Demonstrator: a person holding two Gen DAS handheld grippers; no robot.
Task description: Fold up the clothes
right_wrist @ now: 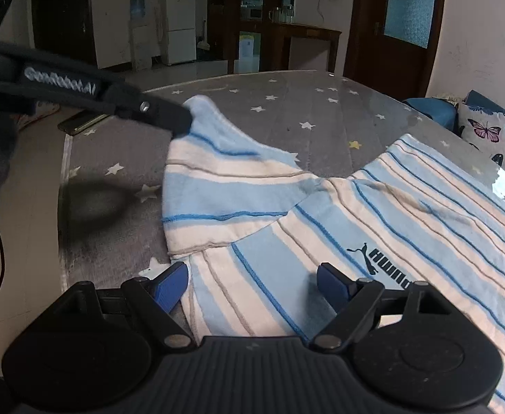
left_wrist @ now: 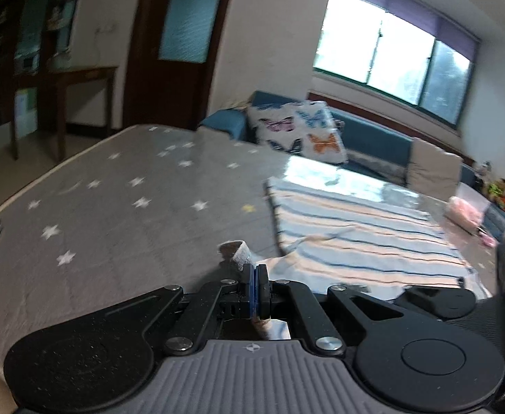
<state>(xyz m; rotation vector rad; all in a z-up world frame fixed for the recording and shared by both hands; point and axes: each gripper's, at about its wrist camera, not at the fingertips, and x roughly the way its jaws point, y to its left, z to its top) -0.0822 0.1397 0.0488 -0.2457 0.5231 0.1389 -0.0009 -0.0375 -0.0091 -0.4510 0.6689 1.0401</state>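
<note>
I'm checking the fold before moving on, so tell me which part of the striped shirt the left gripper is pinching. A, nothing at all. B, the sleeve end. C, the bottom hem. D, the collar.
B: in the right wrist view the left gripper is shut on the sleeve end of the striped shirt and lifts it off the star-patterned cover, while the right gripper hovers open over the chest.

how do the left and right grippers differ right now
The left gripper is shut, pinching the sleeve of the striped shirt and lifting it off the star-print cover. The right gripper is open, holding nothing, poised over the shirt's body. Both have blue pads on black linkages.
</note>
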